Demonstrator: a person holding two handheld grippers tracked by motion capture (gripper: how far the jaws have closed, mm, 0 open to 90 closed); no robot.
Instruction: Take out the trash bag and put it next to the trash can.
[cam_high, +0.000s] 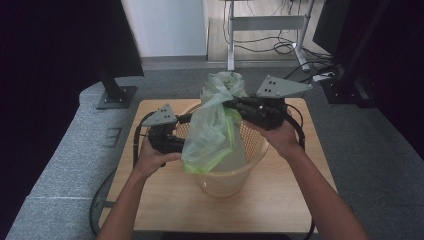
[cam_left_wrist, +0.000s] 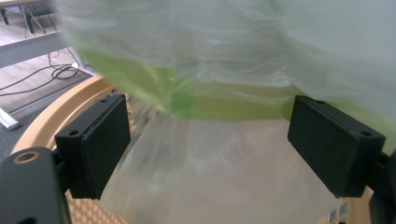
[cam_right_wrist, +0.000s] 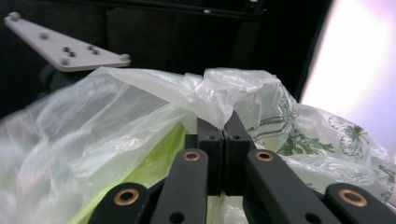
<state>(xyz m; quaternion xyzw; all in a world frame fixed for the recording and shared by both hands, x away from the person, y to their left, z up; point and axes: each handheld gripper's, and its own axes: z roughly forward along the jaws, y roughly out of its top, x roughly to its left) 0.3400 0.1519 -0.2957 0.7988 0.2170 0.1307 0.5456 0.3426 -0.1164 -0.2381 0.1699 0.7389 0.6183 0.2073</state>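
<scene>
bag (cam_high: 215, 135) hides basket (cam_high: 225, 182) interior | bag contents indistinct | left gripper view blurred

The high view is dim and soft, its dark corners swallowing detail while the table (cam_high: 165, 200) catches even light. Just beyond the left gripper's fingers (cam_left_wrist: 100, 142), the plastic bag (cam_left_wrist: 224, 60) smears with blur. Right of the right gripper's fingertips (cam_right_wrist: 223, 135), glare bleaches a pale wall (cam_right_wrist: 355, 60).

The right gripper (cam_right_wrist: 223, 135) has its fingers pinched together on the crumpled plastic bag (cam_right_wrist: 140, 107).
</scene>
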